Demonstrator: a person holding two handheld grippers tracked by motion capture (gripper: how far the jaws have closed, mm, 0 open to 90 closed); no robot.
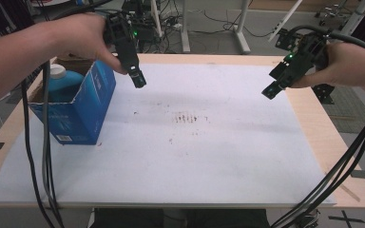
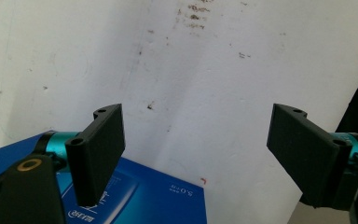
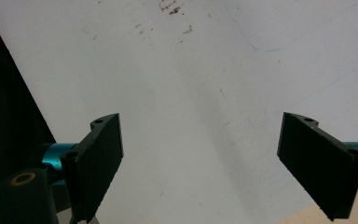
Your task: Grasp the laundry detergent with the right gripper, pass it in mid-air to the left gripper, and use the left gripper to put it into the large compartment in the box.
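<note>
High view, my left hand [image 1: 78,35]: it comes in from the left with the forearm raised, holding my left gripper [image 1: 139,80] tilted down and to the right, in the air just past the box's right edge.
High view, my right hand [image 1: 344,66]: it comes in from the right at the far corner, holding my right gripper [image 1: 271,90] tilted down and to the left above the sheet's right edge.
High view, blue carton [image 1: 78,111]: it stands on the left side of the table with its top flaps open; a blue bottle with a white cap [image 1: 57,71] stands inside it.
High view, surface: a white sheet [image 1: 195,161] with faint brown marks near its middle covers most of the wooden table [image 1: 349,156].
High view, room: table legs and loose cables show on the floor beyond the far edge.
Left gripper view, my jaws: they stand wide apart with nothing between them; only the stained white sheet lies beyond.
Left gripper view, blue carton [image 2: 168,196]: its printed side shows at the near left, below my left-hand jaw and not touched by it.
Right gripper view, my jaws: they are spread wide and empty, hanging over bare white sheet [image 3: 205,93].
Right gripper view, surface: a strip of the wooden table [image 3: 303,215] shows at the near right corner.
</note>
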